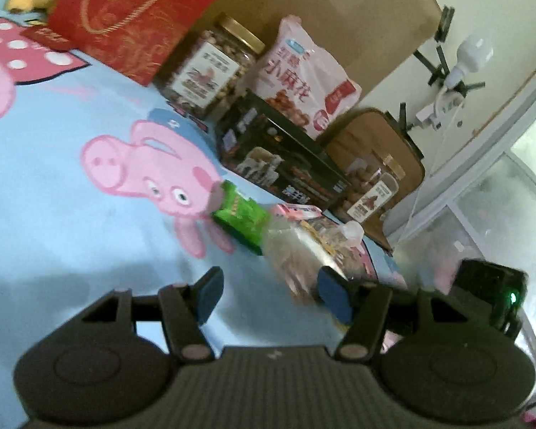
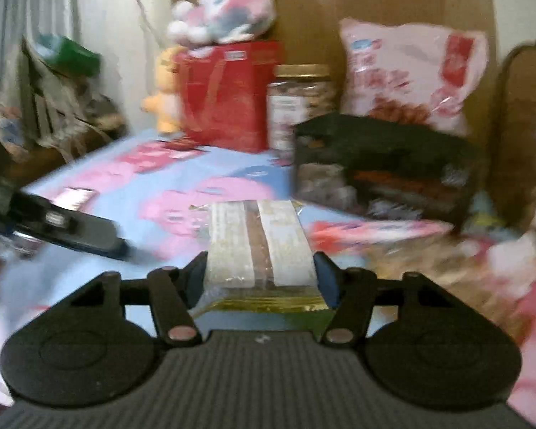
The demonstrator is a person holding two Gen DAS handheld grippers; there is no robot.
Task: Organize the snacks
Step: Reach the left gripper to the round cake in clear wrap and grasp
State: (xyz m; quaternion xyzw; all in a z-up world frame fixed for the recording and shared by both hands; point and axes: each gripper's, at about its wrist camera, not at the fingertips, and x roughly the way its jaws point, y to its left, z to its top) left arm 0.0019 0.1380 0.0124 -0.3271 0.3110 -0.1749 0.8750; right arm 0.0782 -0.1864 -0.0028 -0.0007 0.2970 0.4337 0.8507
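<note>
My right gripper (image 2: 261, 271) is shut on a clear-wrapped snack pack (image 2: 261, 246) with white labels and a brown strip, held above the blue cartoon sheet (image 2: 153, 182). My left gripper (image 1: 268, 291) is open and empty above the sheet (image 1: 71, 214). Just past its right finger lie a clear bag of brown snacks (image 1: 300, 250), a green snack packet (image 1: 243, 214) and a pink pack (image 1: 300, 211). Along the back stand a red gift box (image 1: 132, 18), a jar with a gold lid (image 1: 211, 68), a pink snack bag (image 1: 303, 75) and a black box (image 1: 282, 157).
A brown case with a second jar (image 1: 375, 186) stands at the right end of the row. Cardboard (image 1: 321, 7) leans behind the snacks. Plush toys (image 2: 221, 10) sit on the red box (image 2: 228, 96). The other gripper (image 2: 53, 221) shows at the left of the right wrist view.
</note>
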